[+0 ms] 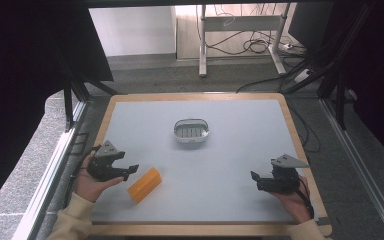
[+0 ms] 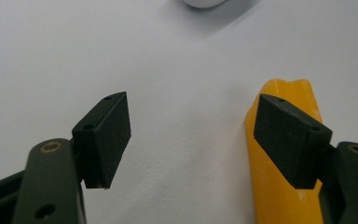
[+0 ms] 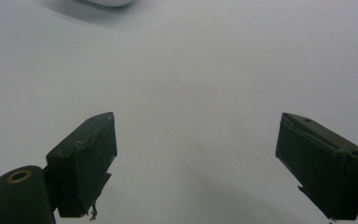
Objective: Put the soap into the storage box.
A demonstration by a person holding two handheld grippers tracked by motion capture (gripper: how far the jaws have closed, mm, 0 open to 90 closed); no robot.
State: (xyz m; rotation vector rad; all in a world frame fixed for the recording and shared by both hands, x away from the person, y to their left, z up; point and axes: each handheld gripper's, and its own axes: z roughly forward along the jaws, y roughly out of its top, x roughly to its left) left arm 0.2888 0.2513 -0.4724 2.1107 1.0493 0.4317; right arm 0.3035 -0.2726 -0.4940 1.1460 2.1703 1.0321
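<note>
I see a wood-edged table (image 1: 111,117) with a pale grey top. On it lie a yellow-orange soap bar (image 1: 144,184) and, farther back, a white soap dish (image 1: 191,131).

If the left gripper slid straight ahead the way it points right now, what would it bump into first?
Probably the orange rectangular soap bar. It lies just off the left gripper, beside one of its open jaws rather than between them, so that jaw would likely graze it. Farther along sits the white oval soap dish. Depth is hard to judge.
</note>
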